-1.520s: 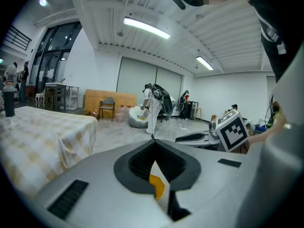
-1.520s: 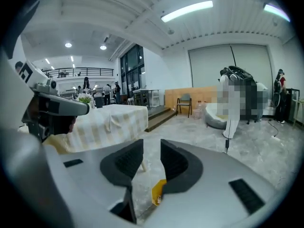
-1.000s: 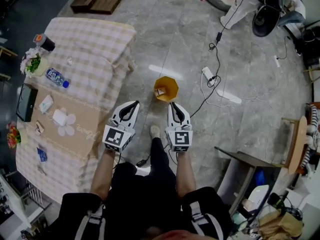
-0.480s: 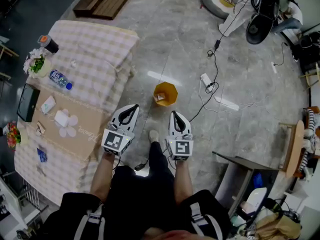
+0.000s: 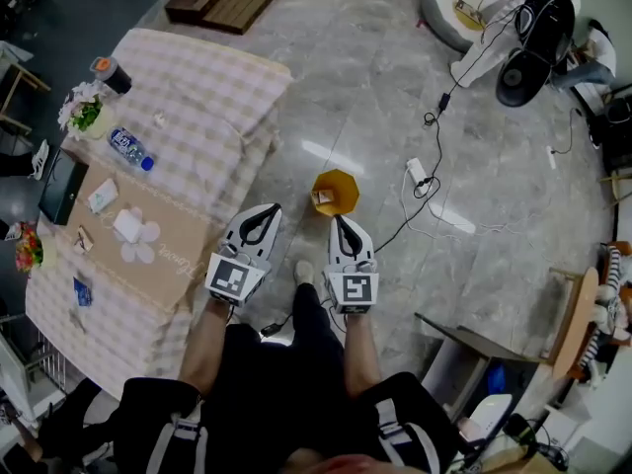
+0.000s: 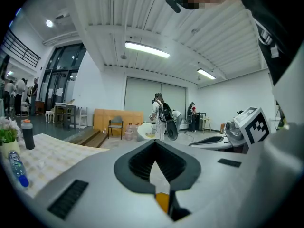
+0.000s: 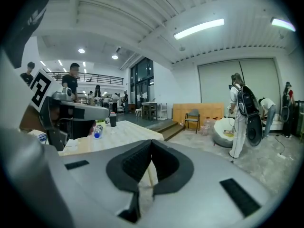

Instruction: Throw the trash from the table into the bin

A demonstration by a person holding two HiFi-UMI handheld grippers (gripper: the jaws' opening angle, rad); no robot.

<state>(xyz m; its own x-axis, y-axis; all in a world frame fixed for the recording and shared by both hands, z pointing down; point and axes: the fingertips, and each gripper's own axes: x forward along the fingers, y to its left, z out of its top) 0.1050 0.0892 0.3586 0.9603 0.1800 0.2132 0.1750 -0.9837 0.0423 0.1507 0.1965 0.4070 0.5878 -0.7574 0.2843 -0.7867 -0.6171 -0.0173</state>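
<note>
Tabletop (image 5: 207, 107) far left, paper scraps (image 5: 126, 226) and bottle (image 5: 129, 150) lying on it. Left claw (image 5: 265, 208) pinched together, empty, just off tabletop edge. Orange bin (image 5: 346, 181) on floor ahead (scrap inside). Right claw (image 5: 339, 220) closed up too, nothing held.

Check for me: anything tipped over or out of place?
The clear plastic water bottle lies on its side on the checked tablecloth. A black cable and white power strip trail across the floor beside the orange bin, a trip risk.
</note>
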